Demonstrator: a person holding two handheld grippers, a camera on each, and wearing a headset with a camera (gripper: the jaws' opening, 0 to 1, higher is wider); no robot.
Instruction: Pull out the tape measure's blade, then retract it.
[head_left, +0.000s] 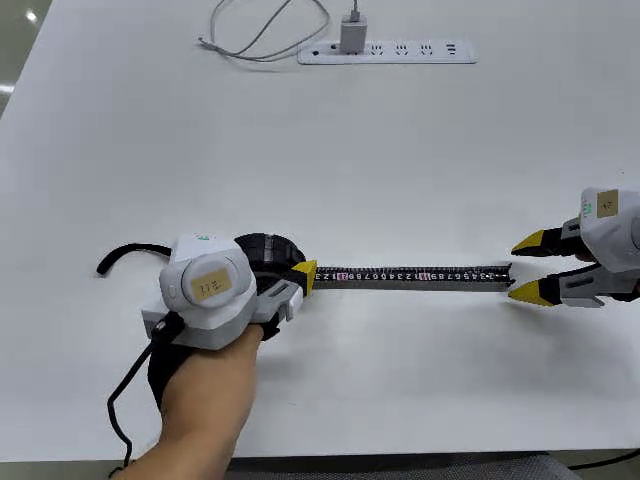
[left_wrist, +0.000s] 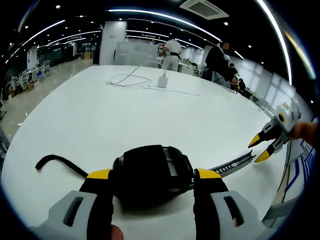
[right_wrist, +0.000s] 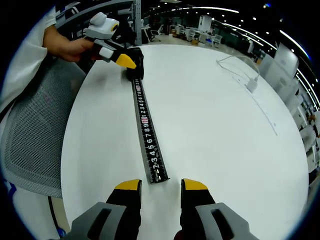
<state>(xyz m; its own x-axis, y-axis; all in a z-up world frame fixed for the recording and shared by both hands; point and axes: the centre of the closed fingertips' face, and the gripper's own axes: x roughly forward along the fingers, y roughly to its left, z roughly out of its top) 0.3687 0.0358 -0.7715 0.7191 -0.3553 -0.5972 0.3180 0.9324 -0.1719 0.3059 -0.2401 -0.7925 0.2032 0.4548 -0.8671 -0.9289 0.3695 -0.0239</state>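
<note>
Near the surface's (head_left: 400, 150) front edge, my left fingers (left_wrist: 99, 175) clamp the half-hidden tape measure (head_left: 265, 250); right fingers (head_left: 530, 243) gape at its blade (head_left: 410, 275) tip.

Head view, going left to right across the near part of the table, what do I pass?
Black strap → left gripper clamped on the tape measure → extended blade → right gripper, jaws apart at the blade's end.
</note>
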